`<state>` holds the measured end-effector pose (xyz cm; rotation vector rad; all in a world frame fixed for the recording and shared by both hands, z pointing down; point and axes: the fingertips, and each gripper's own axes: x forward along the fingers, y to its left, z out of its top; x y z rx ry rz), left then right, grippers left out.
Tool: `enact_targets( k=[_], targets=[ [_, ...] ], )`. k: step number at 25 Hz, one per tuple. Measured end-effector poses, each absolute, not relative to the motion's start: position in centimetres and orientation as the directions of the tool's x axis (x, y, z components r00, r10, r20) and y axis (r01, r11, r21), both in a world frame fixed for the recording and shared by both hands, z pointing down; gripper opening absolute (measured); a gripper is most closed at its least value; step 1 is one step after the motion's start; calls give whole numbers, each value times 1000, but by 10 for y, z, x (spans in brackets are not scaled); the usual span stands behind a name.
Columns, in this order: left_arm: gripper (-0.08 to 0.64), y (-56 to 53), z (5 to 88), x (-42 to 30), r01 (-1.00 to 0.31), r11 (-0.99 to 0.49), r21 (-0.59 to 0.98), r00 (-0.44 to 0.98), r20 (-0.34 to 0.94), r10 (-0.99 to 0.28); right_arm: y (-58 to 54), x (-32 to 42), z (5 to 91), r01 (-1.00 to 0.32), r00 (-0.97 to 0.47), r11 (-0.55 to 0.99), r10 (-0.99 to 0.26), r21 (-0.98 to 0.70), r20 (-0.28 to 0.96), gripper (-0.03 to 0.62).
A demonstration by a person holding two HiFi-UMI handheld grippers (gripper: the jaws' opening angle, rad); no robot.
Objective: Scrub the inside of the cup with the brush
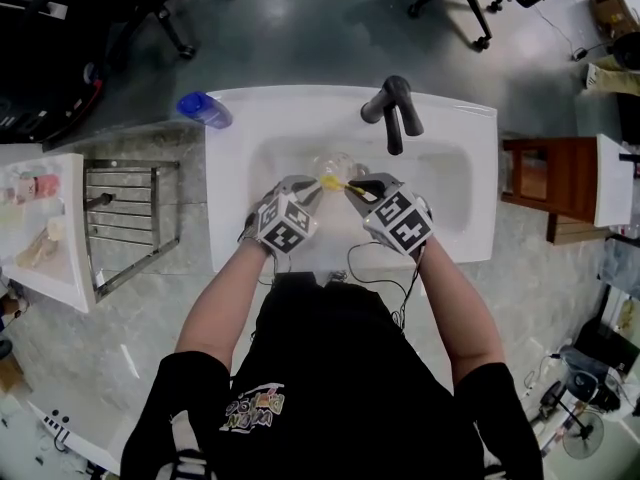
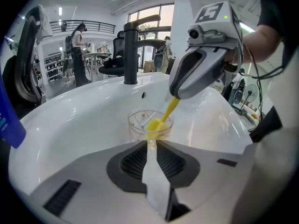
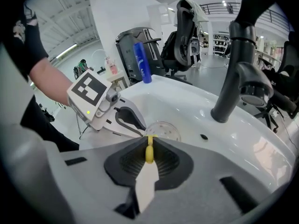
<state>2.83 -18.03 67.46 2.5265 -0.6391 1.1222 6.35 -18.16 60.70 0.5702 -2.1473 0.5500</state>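
Head view: scrubbing in front of the tap (image 1: 392, 116)

Pins the cup (image 2: 139, 121) by its near wall in the left gripper's (image 2: 152, 146) narrow jaws, just in front of the tap, likely to steady it. Clamps the brush (image 3: 149, 154) handle in the right gripper (image 3: 148, 143), tilted down into the cup. Shows the brush head inside only in the left gripper view.

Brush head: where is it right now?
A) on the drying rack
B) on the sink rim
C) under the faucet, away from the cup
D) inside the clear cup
D: in the left gripper view the yellow brush, held in the jaws of the right gripper, dips inside the clear cup, which the left gripper grips over the sink.
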Motion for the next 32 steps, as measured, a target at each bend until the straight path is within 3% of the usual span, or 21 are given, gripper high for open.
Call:
enact_targets(
  k=[18, 32],
  targets=[
    [54, -176, 674, 30, -465, -882, 68, 606, 751, -262, -224, 73, 600, -682, -488, 724, -344, -104, 802, 38],
    [54, -176, 669, 30, -462, -886, 40, 607, 742, -283, -215, 93, 609, -643, -408, 765, -295, -43, 864, 38]
  ],
)
